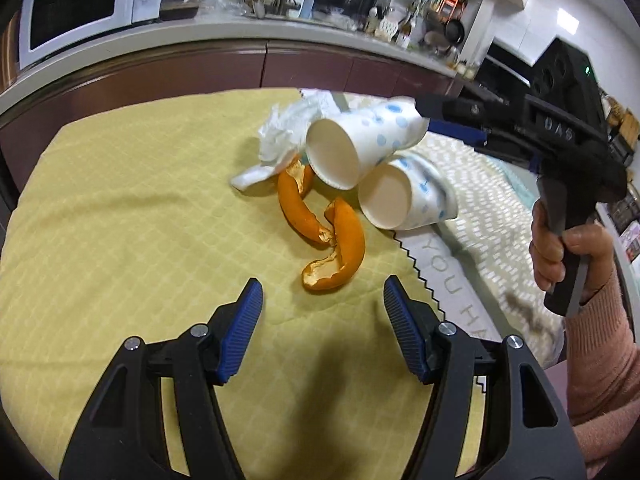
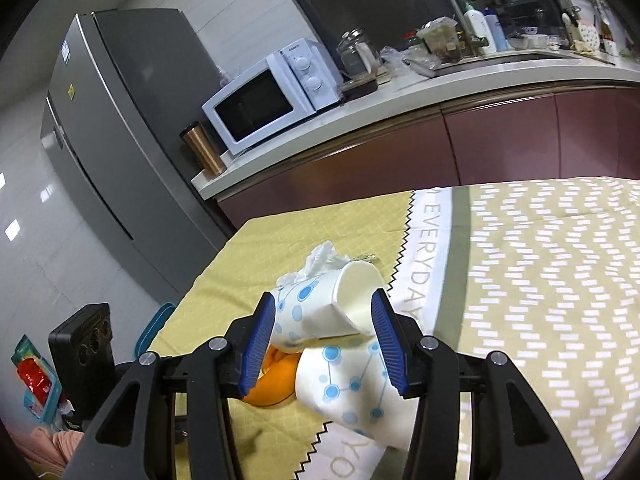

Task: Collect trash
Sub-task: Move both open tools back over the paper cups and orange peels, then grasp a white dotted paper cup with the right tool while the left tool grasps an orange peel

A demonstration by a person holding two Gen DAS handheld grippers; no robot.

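Note:
A pile of trash lies on a yellow quilted cloth (image 1: 120, 200). It holds a curled orange peel (image 1: 320, 236), a crumpled white tissue (image 1: 288, 128) and two blue-dotted paper cups on their sides. The upper cup (image 1: 360, 140) (image 2: 320, 308) leans on the lower cup (image 1: 404, 200) (image 2: 352, 384). My left gripper (image 1: 324, 290) is open and empty, just short of the peel. My right gripper (image 2: 323, 300) (image 1: 430, 116) comes in from the right, its jaws apart. Its tips frame the upper cup at the base end, and no squeeze on the cup shows.
A zigzag-patterned cloth with lettering (image 2: 540, 280) covers the table's right part. Behind the table runs a kitchen counter with a microwave (image 2: 260, 100), a sink and bottles. A fridge (image 2: 100, 120) stands at the left. A person's hand (image 1: 568, 248) in a pink sleeve holds the right gripper's handle.

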